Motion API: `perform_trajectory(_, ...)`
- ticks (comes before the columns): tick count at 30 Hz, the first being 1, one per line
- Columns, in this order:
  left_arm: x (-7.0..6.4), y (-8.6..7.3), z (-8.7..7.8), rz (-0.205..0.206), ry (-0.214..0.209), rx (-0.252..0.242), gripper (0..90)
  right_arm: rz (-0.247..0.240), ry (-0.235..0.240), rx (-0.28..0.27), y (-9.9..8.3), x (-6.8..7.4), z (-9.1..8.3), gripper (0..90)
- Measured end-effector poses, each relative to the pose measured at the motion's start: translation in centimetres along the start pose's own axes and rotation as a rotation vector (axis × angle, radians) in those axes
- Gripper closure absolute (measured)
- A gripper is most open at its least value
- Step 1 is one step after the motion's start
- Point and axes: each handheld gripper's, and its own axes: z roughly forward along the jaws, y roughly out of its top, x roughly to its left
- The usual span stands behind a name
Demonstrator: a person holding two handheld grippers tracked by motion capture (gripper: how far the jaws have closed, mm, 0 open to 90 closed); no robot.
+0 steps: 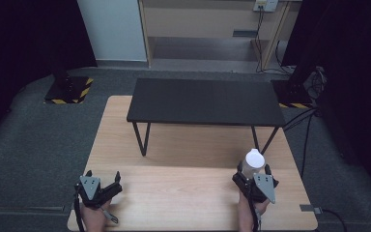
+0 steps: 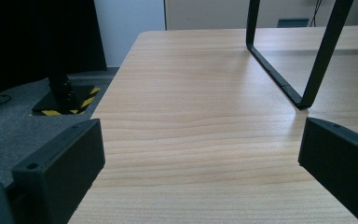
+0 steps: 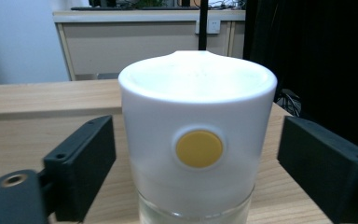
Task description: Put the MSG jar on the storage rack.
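The left gripper (image 1: 102, 182) is held open over the wooden table (image 1: 183, 145); the right gripper (image 1: 252, 175) brackets, ungripped, a white-lidded bottle (image 1: 252, 163).

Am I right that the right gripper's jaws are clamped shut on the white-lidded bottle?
Not quite. The right gripper is open: in the right gripper view its jaws stand apart on either side of the bottle, with gaps between them and its lid. Nothing is clamped yet.

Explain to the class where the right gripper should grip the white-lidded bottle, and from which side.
Grip the bottle on its clear body just below the white lid, coming level from the person's side. It stands upright between the right gripper fingers, and the round sides suit opposed fingers.
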Motion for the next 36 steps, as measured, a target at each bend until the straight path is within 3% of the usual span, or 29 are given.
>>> perform_trajectory(2,0.0,0.0,0.0,0.001,0.000,0.000,0.0,0.023,0.005,0.001,0.0,-0.1,0.2,19.4)
perform_trajectory(9,0.0,0.0,0.0,-0.001,0.001,0.002,0.0,0.038,0.009,-0.017,-0.2,-0.1,0.2,29.3)
perform_trajectory(17,0.0,0.0,0.1,0.003,0.001,0.005,0.0,0.014,0.008,-0.037,-0.7,0.0,0.0,30.4)
perform_trajectory(24,0.0,0.1,0.1,-0.004,0.000,0.008,0.0,0.014,0.040,-0.053,0.1,-0.9,-1.0,30.5)
perform_trajectory(29,0.0,0.1,0.1,-0.004,-0.001,0.011,0.0,-0.002,0.082,-0.110,3.0,-1.7,-2.2,30.5)
perform_trajectory(30,0.0,0.1,0.1,-0.004,-0.001,0.011,0.0,-0.012,0.095,-0.143,4.4,-1.9,-2.5,30.6)
perform_trajectory(35,0.2,0.1,0.1,-0.020,-0.002,0.011,0.0,0.002,0.139,-0.188,8.9,-2.7,-2.4,30.6)
perform_trajectory(36,0.2,0.1,0.1,-0.026,-0.003,0.011,0.0,0.011,0.163,-0.199,11.1,-3.1,-1.7,30.6)
